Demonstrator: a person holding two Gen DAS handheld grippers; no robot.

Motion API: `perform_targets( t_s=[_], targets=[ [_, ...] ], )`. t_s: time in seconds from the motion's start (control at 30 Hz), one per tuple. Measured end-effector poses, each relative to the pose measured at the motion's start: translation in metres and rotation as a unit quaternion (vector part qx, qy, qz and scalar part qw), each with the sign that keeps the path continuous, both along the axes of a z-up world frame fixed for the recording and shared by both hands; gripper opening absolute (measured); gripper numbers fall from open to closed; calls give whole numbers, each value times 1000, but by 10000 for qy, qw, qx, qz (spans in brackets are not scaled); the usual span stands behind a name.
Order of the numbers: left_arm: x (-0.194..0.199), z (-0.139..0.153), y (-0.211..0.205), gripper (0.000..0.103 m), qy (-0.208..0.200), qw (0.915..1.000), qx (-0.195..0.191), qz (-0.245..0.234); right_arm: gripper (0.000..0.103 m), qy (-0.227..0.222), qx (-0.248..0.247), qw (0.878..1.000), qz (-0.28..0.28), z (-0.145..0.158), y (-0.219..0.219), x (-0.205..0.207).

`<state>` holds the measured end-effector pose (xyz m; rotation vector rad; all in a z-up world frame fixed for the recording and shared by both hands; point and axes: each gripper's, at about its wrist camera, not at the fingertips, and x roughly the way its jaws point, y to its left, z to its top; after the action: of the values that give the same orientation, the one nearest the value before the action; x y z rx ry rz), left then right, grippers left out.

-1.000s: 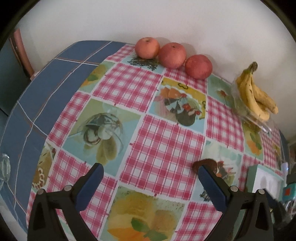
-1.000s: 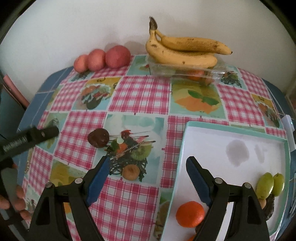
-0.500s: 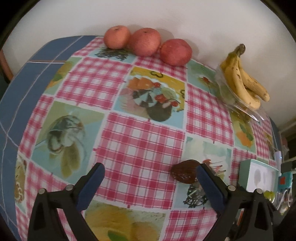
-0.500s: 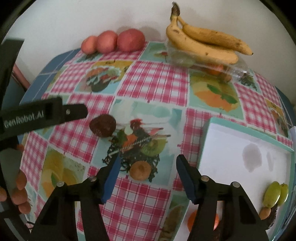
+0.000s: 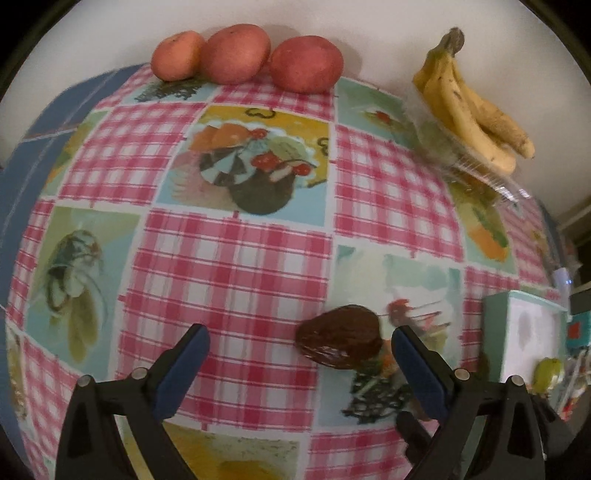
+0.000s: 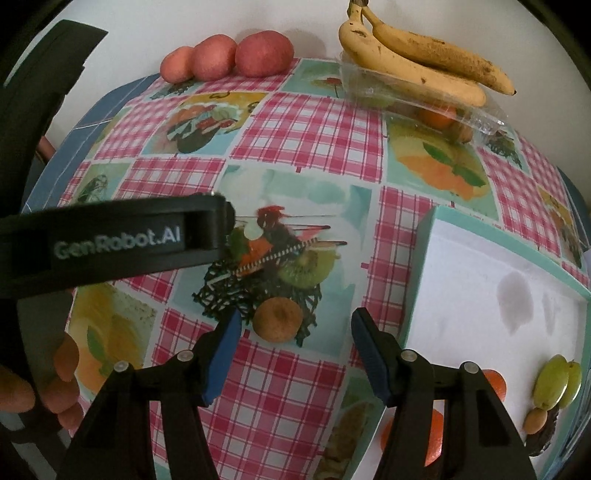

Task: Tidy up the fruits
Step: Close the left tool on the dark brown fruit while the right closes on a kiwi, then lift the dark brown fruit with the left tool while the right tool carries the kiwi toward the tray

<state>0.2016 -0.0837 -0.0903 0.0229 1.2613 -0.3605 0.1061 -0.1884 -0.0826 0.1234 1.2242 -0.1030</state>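
On the far left of the right wrist view a person's hand (image 6: 40, 387) grips the black handle of the left gripper (image 5: 299, 354), which reaches across the checked pink-and-white tablecloth with printed fruit pictures (image 5: 229, 258). In the left wrist view its two blue-padded jaws are spread wide and they hold nothing; a dark brown wrinkled fruit (image 5: 340, 341) lies on the cloth between them, very near the right-side jaw, but I cannot tell if the jaw touches it. At the far edge of the table, against the white wall (image 5: 369, 33), three reddish round fruits (image 5: 236, 55) stand in a row, touching each other. To the right of them a bunch of yellow bananas with brown spots (image 6: 417, 66) rests on top of a clear plastic box (image 6: 480, 118), and some orange fruit is visible inside the box. Nearer, the right gripper (image 6: 295, 343) hovers over the cloth with its blue jaws spread apart and empty; a small round brown fruit (image 6: 277, 319) sits on the cloth just ahead, between the two jaw tips. On the right stands a shallow white tray with a pale green rim (image 6: 421, 273), and it holds orange round fruits (image 6: 493, 382), two green grapes (image 6: 556, 382) and a small tan fruit (image 6: 535, 421) near its front corner.
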Motion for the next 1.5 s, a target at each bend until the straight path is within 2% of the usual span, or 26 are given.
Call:
perform_targets(
  t_s=[0.17, 0.37, 0.47, 0.57, 0.63, 0.7, 0.77, 0.87, 1.0, 1.13, 1.27, 1.5],
  targets=[
    [7, -2, 16, 100, 22, 9992, 74, 383, 64, -3, 15, 10000, 6, 1, 0, -1],
    [13, -4, 37, 99, 50, 9980, 166, 608, 64, -1, -17, 10000, 4, -2, 3, 2],
    [15, -2, 42, 84, 21, 9975, 276, 644, 64, -3, -134, 9999, 60, -4, 6, 3],
    [16, -2, 46, 79, 27, 9973, 286, 672, 63, -12, -253, 9996, 156, -6, 10, 3],
    [16, -1, 48, 70, -8, 9970, 369, 681, 63, -29, -238, 9996, 137, -6, 9, 3],
    [12, 1, 51, 57, -72, 9964, 497, 677, 57, -52, -264, 9995, 144, -6, 9, 3],
    [13, 2, 53, 52, -93, 9962, 502, 702, 51, -90, -270, 9995, 169, -5, 10, 3],
    [12, 4, 59, 48, -83, 9962, 436, 745, 48, -105, -272, 9994, 177, -4, 9, 3],
    [11, 5, 60, 46, -96, 9962, 433, 755, 40, -124, -281, 9994, 156, -2, 8, 3],
    [9, 4, 55, 46, -117, 9961, 438, 761, 36, -142, -286, 9994, 151, -2, 5, 2],
    [10, 4, 56, 46, -118, 9960, 437, 770, 26, -153, -298, 9994, 99, -1, 2, 2],
    [12, 4, 55, 43, -144, 9960, 450, 759, 26, -145, -299, 9994, 72, 0, 2, 2]
  ],
)
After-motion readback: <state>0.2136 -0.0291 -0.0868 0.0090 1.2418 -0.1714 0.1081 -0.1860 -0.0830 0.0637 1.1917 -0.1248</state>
